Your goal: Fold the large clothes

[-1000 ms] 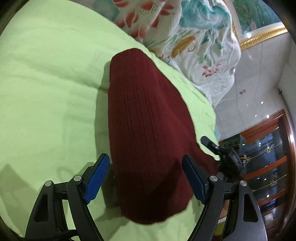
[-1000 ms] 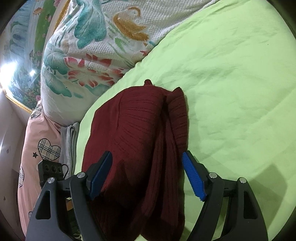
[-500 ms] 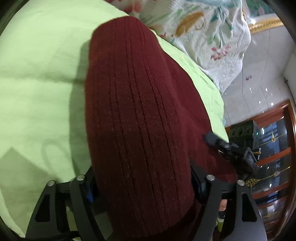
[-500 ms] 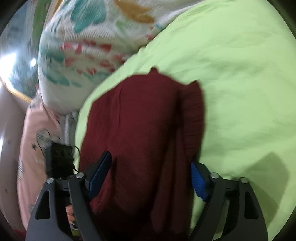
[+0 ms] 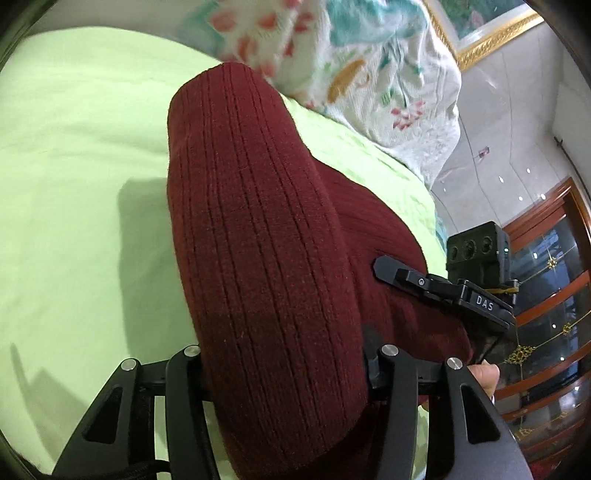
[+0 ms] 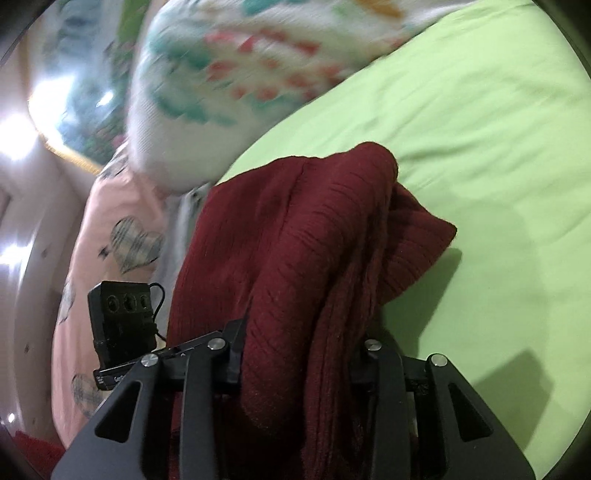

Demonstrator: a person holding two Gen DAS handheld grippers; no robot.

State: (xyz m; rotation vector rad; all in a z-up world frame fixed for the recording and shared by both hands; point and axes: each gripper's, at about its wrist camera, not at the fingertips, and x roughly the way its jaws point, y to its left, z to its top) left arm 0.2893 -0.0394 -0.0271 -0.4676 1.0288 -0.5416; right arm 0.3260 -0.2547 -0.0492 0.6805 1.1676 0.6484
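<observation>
A dark red ribbed knit garment (image 5: 251,206) lies folded lengthwise on the light green bed sheet (image 5: 74,184). My left gripper (image 5: 284,354) has its jaws closing around the garment's near end. The cloth fills the gap and hides both pads. In the right wrist view the same garment (image 6: 295,221) bunches up between the closing jaws of my right gripper (image 6: 303,343), and the pads are covered there too. The far corner droops onto the sheet (image 6: 480,147). Each gripper's black body shows at the edge of the other's view.
A floral quilt (image 5: 369,66) is heaped along the head of the bed. A pink pillow with heart prints (image 6: 110,229) lies beside it. Past the bed's edge stand a glass-fronted wooden cabinet (image 5: 546,295) and a gold-framed picture (image 5: 491,29). A fingertip (image 5: 484,373) shows by the left gripper.
Both grippers have pushed forward over the garment's near end and narrowed their jaws. The blue pads, visible a second ago, are now buried in cloth. The garment's end has bunched and risen.
</observation>
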